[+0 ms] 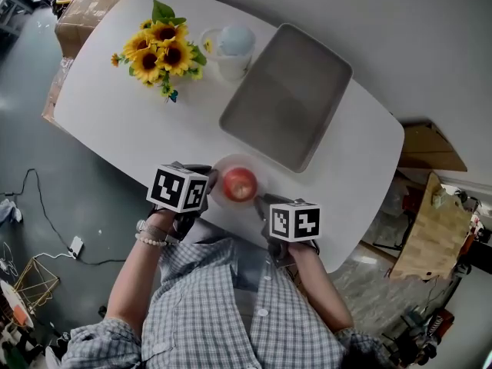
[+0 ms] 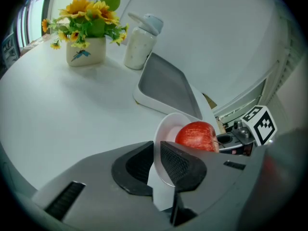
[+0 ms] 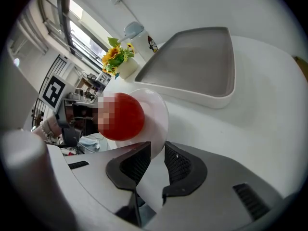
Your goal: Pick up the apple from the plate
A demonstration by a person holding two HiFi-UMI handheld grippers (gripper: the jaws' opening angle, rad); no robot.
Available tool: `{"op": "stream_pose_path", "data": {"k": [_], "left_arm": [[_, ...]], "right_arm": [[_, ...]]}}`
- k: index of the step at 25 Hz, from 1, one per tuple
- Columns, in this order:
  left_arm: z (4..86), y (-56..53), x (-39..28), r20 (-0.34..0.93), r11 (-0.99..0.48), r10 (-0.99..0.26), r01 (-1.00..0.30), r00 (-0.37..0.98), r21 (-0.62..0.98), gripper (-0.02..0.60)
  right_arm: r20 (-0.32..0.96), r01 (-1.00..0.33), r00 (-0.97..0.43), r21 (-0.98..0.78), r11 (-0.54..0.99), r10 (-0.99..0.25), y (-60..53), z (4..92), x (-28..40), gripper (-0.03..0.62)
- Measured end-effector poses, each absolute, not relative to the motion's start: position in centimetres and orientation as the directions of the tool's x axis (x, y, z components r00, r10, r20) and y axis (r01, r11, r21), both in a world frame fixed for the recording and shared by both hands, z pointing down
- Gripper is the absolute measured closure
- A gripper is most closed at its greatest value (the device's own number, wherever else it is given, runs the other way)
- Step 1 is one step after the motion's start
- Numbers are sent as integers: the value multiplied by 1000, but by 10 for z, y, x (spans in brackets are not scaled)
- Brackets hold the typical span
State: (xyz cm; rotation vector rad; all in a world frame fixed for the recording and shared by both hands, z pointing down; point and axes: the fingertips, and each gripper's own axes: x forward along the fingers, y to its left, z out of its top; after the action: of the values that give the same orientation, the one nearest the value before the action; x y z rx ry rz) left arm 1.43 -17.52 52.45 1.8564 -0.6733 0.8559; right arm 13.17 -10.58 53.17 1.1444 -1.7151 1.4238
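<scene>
Left gripper (image 2: 157,154) jaws clamp rim of white round plate (image 2: 165,125) | right gripper (image 3: 157,160) jaws likewise, opposite rim | red round apple (image 2: 196,136) mid-frame, between both, equally near.

Left gripper (image 2: 157,153) has its jaws pinched on the near rim of the white plate (image 2: 166,124), with the red apple (image 2: 196,135) sitting on it around 2 o'clock. The grey tray (image 2: 166,88) is just past at 12, and the bottle (image 2: 139,42) and sunflowers (image 2: 86,20) are further off at 11.

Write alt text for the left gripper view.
The left gripper is closed on the rim of a white plate that holds a red apple. Beyond them on the white table are a grey tray, a white bottle and potted sunflowers.
</scene>
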Motion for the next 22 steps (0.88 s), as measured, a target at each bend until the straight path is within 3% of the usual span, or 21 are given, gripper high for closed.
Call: {"op": "stream_pose_path", "data": {"k": [10, 22], "left_arm": [[546, -174, 19, 808, -429, -46, -742, 587, 514, 531], [551, -173, 19, 794, -501, -15, -692, 607, 520, 531]], "right_arm": [[890, -908, -418, -415, 53, -185, -96, 548, 132, 499], [884, -913, -401, -408, 19, -242, -99, 550, 137, 497]]}}
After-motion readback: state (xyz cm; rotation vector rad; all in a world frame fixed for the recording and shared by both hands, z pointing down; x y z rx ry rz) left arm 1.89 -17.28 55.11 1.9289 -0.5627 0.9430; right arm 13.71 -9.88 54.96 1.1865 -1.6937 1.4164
